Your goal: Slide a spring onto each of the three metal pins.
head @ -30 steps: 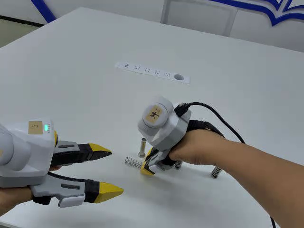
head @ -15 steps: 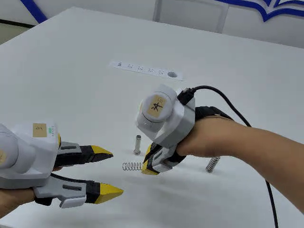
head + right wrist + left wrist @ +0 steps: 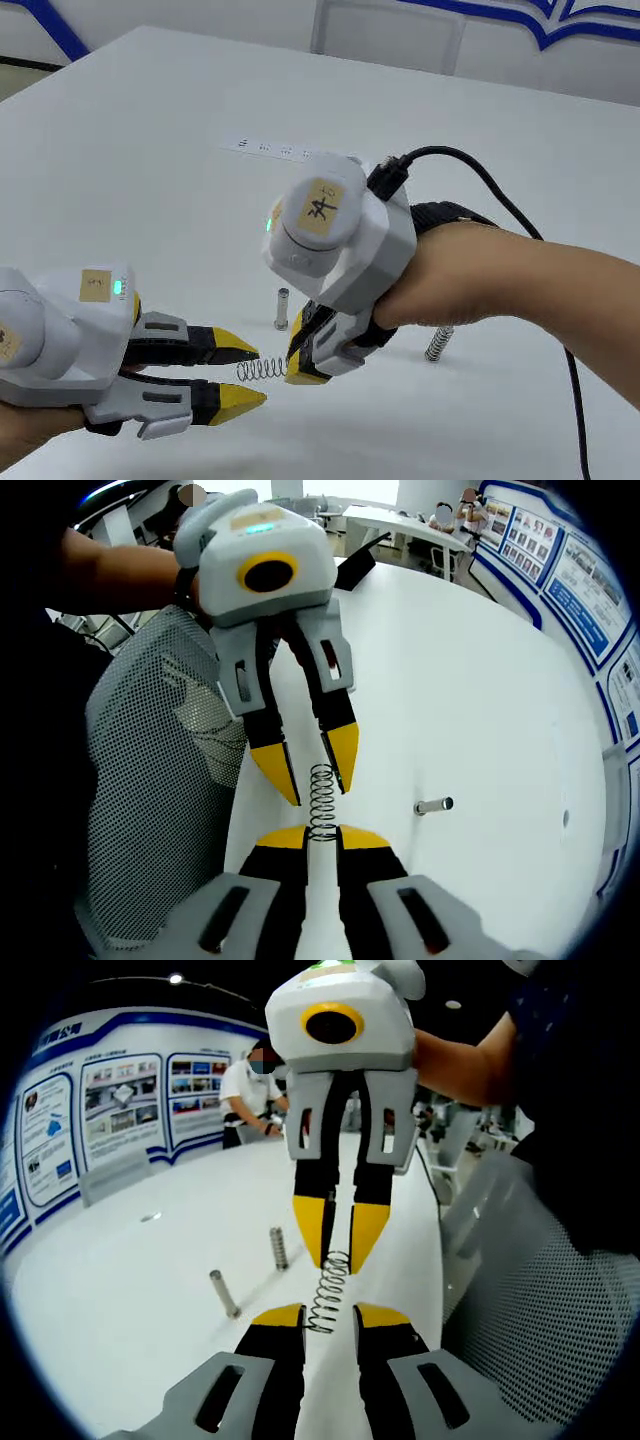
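Right gripper [image 3: 298, 372]: clenched on one end of a spring [image 3: 263, 369], jaws pinched close around the coil. The spring sticks out level from the tips, lifted off the tabletop [image 3: 150, 150].

Left gripper [image 3: 252, 375]: released, jaws apart. In the right gripper view the spring's free end sits between my left yellow tips; I cannot tell whether either tip touches it. The two grippers face each other nose to nose.

In both gripper views this all hangs close to the tabletop's edge, the one beside the mesh chair [image 3: 160, 780].

Bare pin [image 3: 282, 308]: upright, just behind the right gripper's tips, farther in from that edge.

Second pin [image 3: 438, 343]: already wears a spring, leaning, half hidden under my right forearm, well apart from the bare one.

Socket strip [image 3: 265, 148]: set flush in the tabletop, toward the far corner. A black cable [image 3: 470, 160] runs from the right gripper's back over my arm.
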Available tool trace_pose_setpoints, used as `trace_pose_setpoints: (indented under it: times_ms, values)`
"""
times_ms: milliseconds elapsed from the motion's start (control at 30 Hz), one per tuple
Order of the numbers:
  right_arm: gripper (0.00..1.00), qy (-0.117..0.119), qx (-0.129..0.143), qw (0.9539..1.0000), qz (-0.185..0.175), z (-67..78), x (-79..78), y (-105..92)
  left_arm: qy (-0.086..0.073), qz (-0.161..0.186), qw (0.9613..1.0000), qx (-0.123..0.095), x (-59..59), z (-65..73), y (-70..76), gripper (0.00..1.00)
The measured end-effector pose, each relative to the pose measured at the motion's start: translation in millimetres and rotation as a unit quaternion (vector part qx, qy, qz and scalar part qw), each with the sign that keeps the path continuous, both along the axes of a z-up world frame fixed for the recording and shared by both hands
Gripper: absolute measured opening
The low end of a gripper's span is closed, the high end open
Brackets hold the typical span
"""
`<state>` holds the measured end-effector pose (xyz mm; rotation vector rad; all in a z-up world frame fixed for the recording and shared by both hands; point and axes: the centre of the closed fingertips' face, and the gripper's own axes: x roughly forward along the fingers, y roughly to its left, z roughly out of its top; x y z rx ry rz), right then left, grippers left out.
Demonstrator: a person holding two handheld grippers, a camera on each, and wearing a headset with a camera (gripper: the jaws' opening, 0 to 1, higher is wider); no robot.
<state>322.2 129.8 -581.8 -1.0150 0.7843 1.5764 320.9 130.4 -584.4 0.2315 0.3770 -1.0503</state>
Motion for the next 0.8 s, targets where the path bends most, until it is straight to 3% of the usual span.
trace_pose_setpoints:
  times_ms: [133,500,800]
  values:
    - [0.11,-0.001,0.015,0.9999,0.002,8.4,-2.1,3.9,-0.004,0.003,1.0000,-0.002,1.6,2.4,2.7,0.13]
    - [0.11,0.003,0.072,0.9974,-0.001,31.1,-4.3,22.6,-0.004,0.001,1.0000,-0.009,2.8,4.1,1.5,0.12]
    - [0.11,-0.002,0.079,0.9968,0.005,33.9,-6.6,28.4,-0.005,-0.002,0.9999,-0.011,3.6,5.2,-0.6,0.12]
